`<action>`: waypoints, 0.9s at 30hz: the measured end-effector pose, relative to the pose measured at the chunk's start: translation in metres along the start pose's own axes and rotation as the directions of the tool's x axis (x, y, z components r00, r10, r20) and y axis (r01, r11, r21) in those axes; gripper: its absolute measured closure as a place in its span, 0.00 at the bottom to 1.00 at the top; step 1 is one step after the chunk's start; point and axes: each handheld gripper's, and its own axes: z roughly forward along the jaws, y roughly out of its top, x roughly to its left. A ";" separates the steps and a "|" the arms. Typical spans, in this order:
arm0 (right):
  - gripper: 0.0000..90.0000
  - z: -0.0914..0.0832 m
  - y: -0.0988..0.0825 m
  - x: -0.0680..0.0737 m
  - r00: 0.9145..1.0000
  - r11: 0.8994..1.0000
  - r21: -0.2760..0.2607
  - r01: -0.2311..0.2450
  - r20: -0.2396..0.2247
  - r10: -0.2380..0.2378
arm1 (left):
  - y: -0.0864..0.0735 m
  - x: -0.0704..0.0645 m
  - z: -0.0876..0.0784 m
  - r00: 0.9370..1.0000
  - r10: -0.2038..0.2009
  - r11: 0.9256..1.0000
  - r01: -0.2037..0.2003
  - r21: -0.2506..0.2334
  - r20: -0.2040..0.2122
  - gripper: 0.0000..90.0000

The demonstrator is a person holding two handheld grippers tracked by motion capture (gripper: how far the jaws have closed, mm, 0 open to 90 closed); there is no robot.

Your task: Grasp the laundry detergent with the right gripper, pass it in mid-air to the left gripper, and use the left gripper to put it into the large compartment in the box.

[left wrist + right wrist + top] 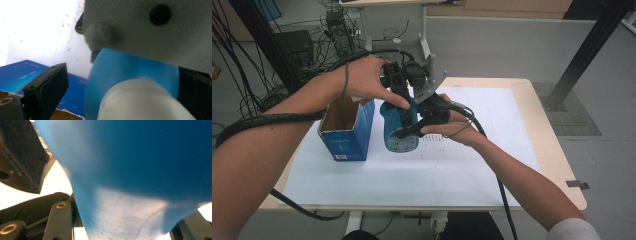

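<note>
1. Right tongs (412,131): clamped on the lower body of the blue bottle (401,131), which stands on the tabletop (472,170) just beside the open box (346,127).
2. Left tongs (404,100): set around the bottle's white cap (140,100); whether they press on it cannot be told.
3. Judgement: hold the body firmly and keep the left tongs square on the cap, so the bottle stays upright.

High view: above the near side, looking forward and down over the table (512,150). Left gripper view: riding close above the blue bottle (130,72), facing down past its white cap (140,100) toward the blue box (22,75). Right gripper view: pressed against the bottle's side. Shared across all: the bottle.
</note>
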 end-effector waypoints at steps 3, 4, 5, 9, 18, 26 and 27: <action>0.49 0.000 0.000 0.000 1.000 1.000 0.001 0.000 0.001 0.000 | 0.001 0.000 -0.001 1.000 0.005 1.000 -0.005 0.005 -0.001 0.05; 0.49 -0.001 0.000 0.000 1.000 1.000 0.001 0.000 0.001 0.000 | 0.001 0.000 -0.001 1.000 0.006 1.000 -0.006 0.006 -0.002 0.05; 0.49 -0.001 0.000 0.000 1.000 1.000 0.000 0.000 0.001 0.000 | 0.001 0.000 -0.001 1.000 0.007 1.000 -0.006 0.004 -0.002 0.05; 0.49 -0.001 0.000 0.000 1.000 1.000 -0.004 0.003 0.002 -0.003 | 0.001 0.000 -0.002 1.000 0.008 1.000 -0.008 0.000 -0.001 0.05; 0.49 0.000 0.001 0.001 1.000 1.000 -0.005 0.008 -0.001 -0.008 | -0.001 -0.001 -0.003 1.000 0.006 1.000 -0.006 0.002 0.000 0.05; 0.49 -0.001 0.002 0.001 1.000 1.000 -0.005 0.012 0.001 -0.012 | -0.001 -0.001 -0.003 1.000 0.007 1.000 -0.007 0.003 -0.001 0.05; 0.49 -0.001 0.002 0.001 1.000 1.000 -0.004 0.012 0.002 -0.012 | -0.001 -0.001 -0.003 1.000 0.007 1.000 -0.007 0.002 -0.002 0.05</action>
